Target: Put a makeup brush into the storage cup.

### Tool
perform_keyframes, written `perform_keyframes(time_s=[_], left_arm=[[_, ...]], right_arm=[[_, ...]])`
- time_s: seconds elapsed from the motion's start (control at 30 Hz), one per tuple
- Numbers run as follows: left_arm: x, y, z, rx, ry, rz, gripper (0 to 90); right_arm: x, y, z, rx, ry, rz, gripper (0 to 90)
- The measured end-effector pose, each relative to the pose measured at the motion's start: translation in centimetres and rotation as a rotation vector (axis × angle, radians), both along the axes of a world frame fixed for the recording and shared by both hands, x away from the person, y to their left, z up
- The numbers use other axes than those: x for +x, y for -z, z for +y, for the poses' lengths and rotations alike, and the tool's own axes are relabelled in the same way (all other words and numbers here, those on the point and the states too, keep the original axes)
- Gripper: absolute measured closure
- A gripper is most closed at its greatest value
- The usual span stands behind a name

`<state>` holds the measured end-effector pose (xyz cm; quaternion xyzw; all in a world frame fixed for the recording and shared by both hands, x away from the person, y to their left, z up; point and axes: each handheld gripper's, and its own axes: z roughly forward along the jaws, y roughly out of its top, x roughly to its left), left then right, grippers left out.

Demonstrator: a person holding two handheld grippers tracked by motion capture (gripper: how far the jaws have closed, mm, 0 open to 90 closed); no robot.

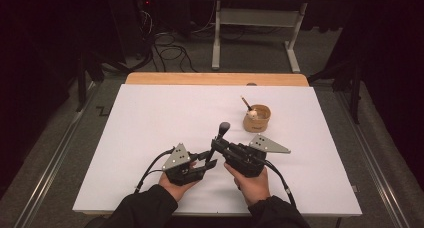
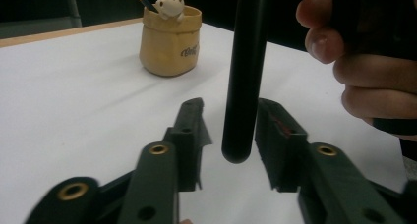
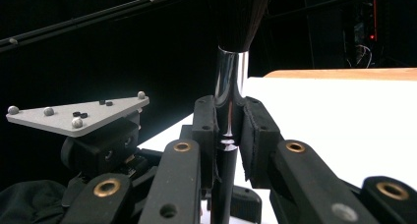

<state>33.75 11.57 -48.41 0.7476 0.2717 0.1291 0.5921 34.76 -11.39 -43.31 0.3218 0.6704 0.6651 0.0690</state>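
The right gripper (image 3: pixel 228 128) has its jaws clenched on a makeup brush (image 1: pixel 220 136), pinching it at the chrome ferrule where it meets the handle, bristles up, above the near middle of the counter (image 1: pixel 150 138). The left gripper (image 2: pixel 228 135) has released: its jaws stand apart on either side of the brush's handle end, pads clear of it, so the brush hangs from the right grip alone.

The main risk is slip. The ferrule is polished metal, narrow and round, and the handle below it is smooth glossy black, so a thin pinch could let the brush pivot or slide down, tip first, onto the white counter. The left jaws could also knock the handle end if they move sideways before drawing back. If the brush is bound for the tan cup (image 1: pixel 257 118), the pencil and the small cream figure (image 2: pixel 169 3) already in it leave little room, and a tilted entry could tip the light cup.

The bristles are dark, soft and flared. The cup looks like a soft, bag-shaped holder with a rolled rim, though its material is hard to judge from here.
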Motion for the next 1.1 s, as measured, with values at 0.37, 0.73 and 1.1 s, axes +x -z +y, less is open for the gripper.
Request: perform_keyframes(time_s=[0.37, 0.73, 1.1], left_arm=[[0.3, -0.3, 0.3, 0.037, -0.032, 0.003, 38.3], [0.9, -1.6, 2.4, 0.065, -0.081, 0.037, 22.6], [0.5, -2.2, 6.2, 0.104, -0.161, 0.024, 16.5]], right_arm=[[0.1, -0.2, -0.4, -0.005, 0.014, -0.021, 79.7], [0.0, -1.0, -1.8, 0.008, 0.052, -0.043, 79.7], [0.2, -1.3, -3.0, 0.008, 0.089, -0.059, 79.6]])
